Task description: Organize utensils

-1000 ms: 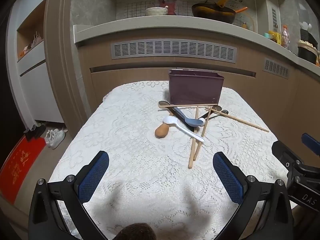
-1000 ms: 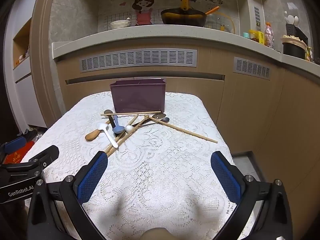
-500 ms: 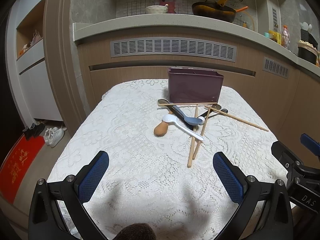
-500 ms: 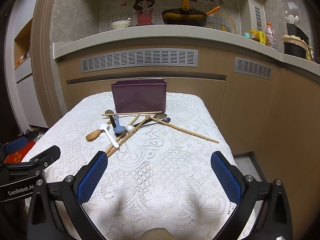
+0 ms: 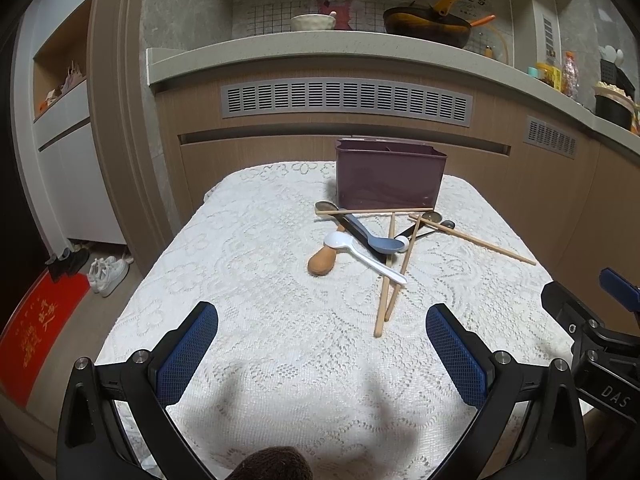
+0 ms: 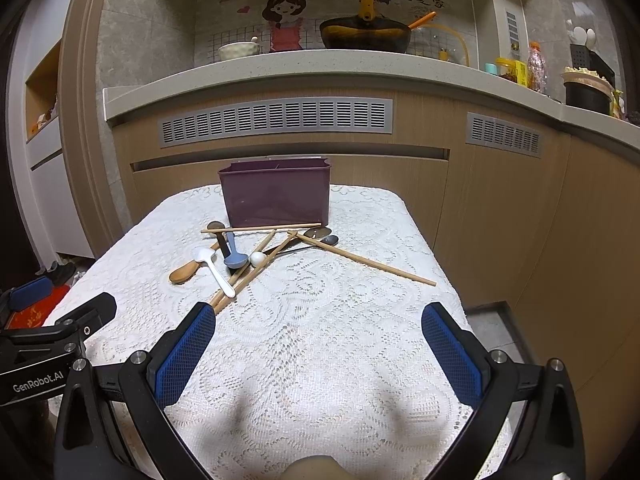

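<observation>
blue-padded grippers gaping over a lace-covered table

blue mesh pads are lining the left gripper (image 5: 322, 346), which is hanging wide open and gripping nothing above the white lace tablecloth (image 5: 256, 280). the right gripper (image 6: 318, 344) is likewise spreading its fingers wide and carrying nothing. farther out, a heap of utensils is lying crossed on the cloth: pale wooden chopsticks (image 5: 385, 276), a white plastic spoon (image 5: 362, 254), a grey-blue spoon (image 5: 380, 242) and a brown wooden spoon (image 5: 322, 264). just behind the heap, a dark purple rectangular plastic holder (image 6: 276, 196) is standing upright near the table's far edge.
</observation>
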`<state>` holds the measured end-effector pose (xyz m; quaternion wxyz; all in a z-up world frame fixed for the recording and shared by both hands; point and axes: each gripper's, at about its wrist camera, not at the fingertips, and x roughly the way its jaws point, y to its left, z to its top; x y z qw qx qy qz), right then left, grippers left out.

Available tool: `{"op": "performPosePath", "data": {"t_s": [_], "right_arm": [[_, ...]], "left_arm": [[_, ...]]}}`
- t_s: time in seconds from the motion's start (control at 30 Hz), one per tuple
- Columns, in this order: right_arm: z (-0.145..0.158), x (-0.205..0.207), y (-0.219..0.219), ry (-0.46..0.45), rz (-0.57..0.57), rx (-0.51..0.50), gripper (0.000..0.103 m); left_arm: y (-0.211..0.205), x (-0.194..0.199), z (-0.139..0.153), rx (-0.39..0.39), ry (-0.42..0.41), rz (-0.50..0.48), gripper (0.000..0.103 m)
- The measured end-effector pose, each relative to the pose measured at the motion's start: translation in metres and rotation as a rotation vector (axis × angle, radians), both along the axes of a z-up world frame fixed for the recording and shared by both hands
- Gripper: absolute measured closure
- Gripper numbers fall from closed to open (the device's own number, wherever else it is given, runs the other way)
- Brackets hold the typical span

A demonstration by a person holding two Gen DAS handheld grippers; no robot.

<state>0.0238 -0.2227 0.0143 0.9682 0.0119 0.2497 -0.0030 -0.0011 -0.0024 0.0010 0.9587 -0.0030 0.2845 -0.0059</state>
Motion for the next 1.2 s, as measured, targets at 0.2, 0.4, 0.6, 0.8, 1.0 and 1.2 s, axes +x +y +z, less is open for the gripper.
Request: {"op": "performPosePath", "data": {"t_s": [0.2,0.4,0.6,0.8,1.0,1.2], "right_arm": [[-0.0003,0.0001,-0.0034,-0.004,-0.006,0.0,0.001],[-0.0004,-0.0007,-0.0028,0.001,-0.002,0.001,0.001],[-0.0006,-0.0007,-0.0033,0.002,-0.003,0.006,0.001],[-0.0009,-0.0003,-0.0021,0.006,0.004,0.004,0.001],[-0.0013,-0.0012,-0.0017,0.008,0.007,0.006,0.001],[-0.0013,-0.001,-0.0008,0.009,0.011,0.006,0.001]], "left_arm": [[-0.0006,-0.004,0.0017,0.001,-0.005,-0.005,0.0],[0.0008,-0.0054,0.004,-0.002,-0.014,-0.004,0.0],[0.001,-0.0056,0.0039,-0.003,-0.012,-0.003,0.0],[0.0015,-0.0061,0.0037,-0.006,-0.008,-0.002,0.0],[0.0027,-0.0062,0.0041,-0.007,-0.007,-0.002,0.0],[0.0025,-0.0066,0.0039,-0.007,-0.007,0.0,0.0]]}}
